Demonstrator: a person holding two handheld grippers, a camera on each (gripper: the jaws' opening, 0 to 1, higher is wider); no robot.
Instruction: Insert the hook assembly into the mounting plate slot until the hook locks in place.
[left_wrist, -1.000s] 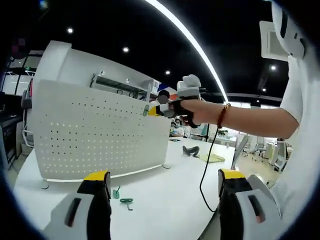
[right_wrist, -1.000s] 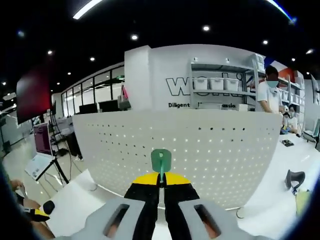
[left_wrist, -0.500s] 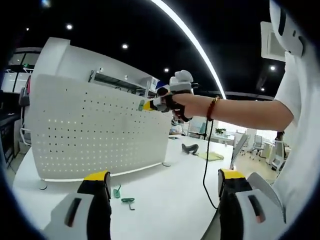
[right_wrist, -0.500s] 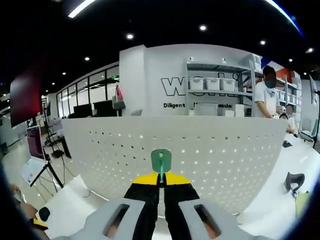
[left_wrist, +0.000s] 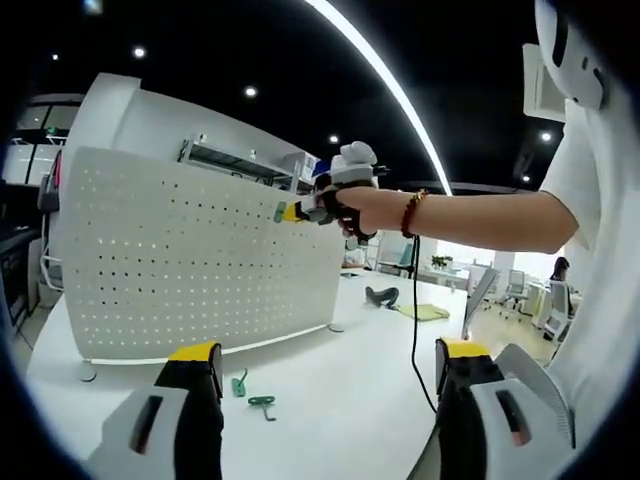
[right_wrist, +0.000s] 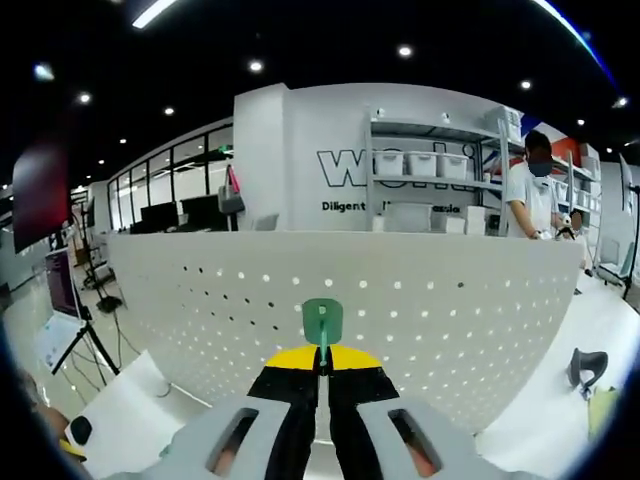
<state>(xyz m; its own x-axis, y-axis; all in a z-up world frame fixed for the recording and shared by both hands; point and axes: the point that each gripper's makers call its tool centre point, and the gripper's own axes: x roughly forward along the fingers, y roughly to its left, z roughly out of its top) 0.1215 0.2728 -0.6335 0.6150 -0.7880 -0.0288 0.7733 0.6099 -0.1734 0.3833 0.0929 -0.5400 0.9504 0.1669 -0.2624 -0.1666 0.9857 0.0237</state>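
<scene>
In the right gripper view our right gripper (right_wrist: 322, 362) has its yellow-tipped jaws clenched on a green hook (right_wrist: 322, 322), whose flat head rises above the tips with a thin stem running down into the seam between them; its long axis follows the jaws and its head points at the white pegboard (right_wrist: 420, 320) straight ahead. We cannot tell whether the head touches the board or stands just short of it. The pegboard spans the view, its top edge under a wall with dark lettering and a shelf (right_wrist: 435, 165) of white bins; a person (right_wrist: 533, 195) stands behind the board to the right. A small dark object (right_wrist: 585, 368) sits on the table at the right. In the left gripper view our left gripper (left_wrist: 330, 375) has its jaws spread well apart, holding nothing, low over the white table (left_wrist: 340, 400). Between them, farther off, two more green hooks (left_wrist: 252, 393) lie flat on the table near the foot of the pegboard (left_wrist: 190, 260), which stands upright on small feet. High up, a hand (left_wrist: 345, 205) carries the right gripper (left_wrist: 290, 212) against the upper right part of the board, its yellow tip pointing into the perforated face; the hook there is too small to make out. A black cable (left_wrist: 415, 310) hangs down from that wrist.
</scene>
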